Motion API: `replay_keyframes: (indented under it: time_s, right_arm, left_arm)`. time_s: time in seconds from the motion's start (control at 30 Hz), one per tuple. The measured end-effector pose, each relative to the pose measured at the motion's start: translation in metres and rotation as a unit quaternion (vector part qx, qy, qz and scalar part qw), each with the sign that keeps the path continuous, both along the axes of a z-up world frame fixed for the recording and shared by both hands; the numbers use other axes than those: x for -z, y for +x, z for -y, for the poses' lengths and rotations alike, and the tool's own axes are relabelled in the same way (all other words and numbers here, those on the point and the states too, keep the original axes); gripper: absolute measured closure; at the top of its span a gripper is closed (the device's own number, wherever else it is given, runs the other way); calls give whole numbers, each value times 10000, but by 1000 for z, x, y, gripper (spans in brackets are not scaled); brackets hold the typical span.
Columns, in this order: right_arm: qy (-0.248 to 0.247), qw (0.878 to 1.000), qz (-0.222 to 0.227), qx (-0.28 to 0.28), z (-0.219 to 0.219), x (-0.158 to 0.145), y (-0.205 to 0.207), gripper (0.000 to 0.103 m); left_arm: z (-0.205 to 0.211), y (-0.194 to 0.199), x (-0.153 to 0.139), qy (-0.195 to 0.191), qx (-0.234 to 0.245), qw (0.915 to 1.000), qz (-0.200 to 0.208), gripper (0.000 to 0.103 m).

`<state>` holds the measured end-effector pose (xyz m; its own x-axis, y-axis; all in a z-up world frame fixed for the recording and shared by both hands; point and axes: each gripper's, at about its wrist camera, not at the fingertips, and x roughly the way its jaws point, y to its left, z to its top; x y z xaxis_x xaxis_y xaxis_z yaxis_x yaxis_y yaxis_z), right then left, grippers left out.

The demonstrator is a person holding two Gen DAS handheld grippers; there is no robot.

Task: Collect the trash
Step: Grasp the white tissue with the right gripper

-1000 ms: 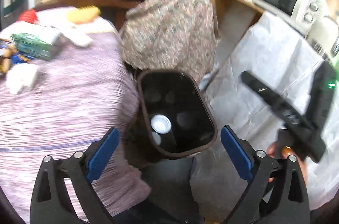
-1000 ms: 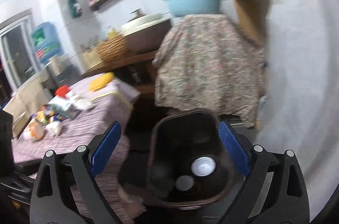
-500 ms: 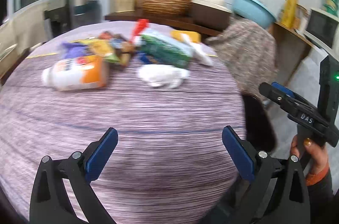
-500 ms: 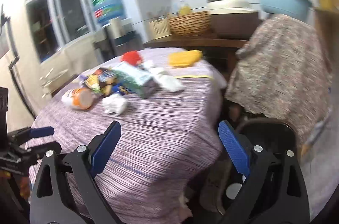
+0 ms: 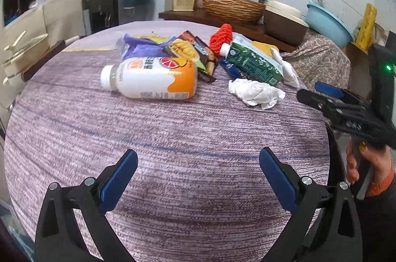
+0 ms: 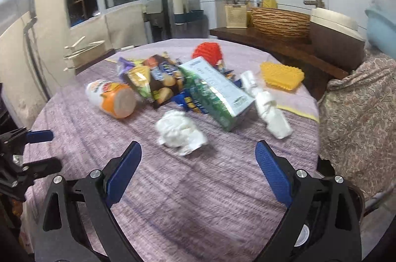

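Trash lies heaped on the round purple-clothed table (image 5: 173,150): a white and orange bottle (image 5: 151,81) on its side, a green carton (image 5: 252,61), snack wrappers (image 5: 190,51), and a crumpled white tissue (image 5: 255,92). My left gripper (image 5: 198,170) is open over the near part of the table, holding nothing. My right gripper (image 6: 198,163) is open too, just short of the crumpled tissue (image 6: 180,133), with the carton (image 6: 215,91) and bottle (image 6: 111,98) beyond. The dark bin (image 6: 346,200) sits low at the table's right edge.
A red knit item (image 5: 222,39), a yellow sponge (image 6: 282,76) and a second rolled tissue (image 6: 269,111) lie at the table's far side. A wooden counter (image 5: 222,19) with a woven basket stands behind. A person's hand (image 5: 371,163) holds the right gripper's handle.
Both grippers swung up and left from over the dark bin to face the tabletop; the bin has dropped to the lower right edge. Both stay open and empty.
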<state>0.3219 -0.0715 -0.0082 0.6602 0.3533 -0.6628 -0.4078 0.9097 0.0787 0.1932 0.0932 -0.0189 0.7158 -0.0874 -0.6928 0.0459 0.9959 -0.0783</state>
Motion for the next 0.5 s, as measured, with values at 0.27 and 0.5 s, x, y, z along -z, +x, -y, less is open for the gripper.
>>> replay_keyframes:
  time_s: [0.27,0.5]
  right_arm:
    - [-320,9984,-41,463,35,12,44,11]
    - [-715,9970,-99,279,34,26,82,30]
  left_arm:
    - [23,24,0,77,368,9993,-74,6]
    - [45,46,6,99,628,9976,-270,6]
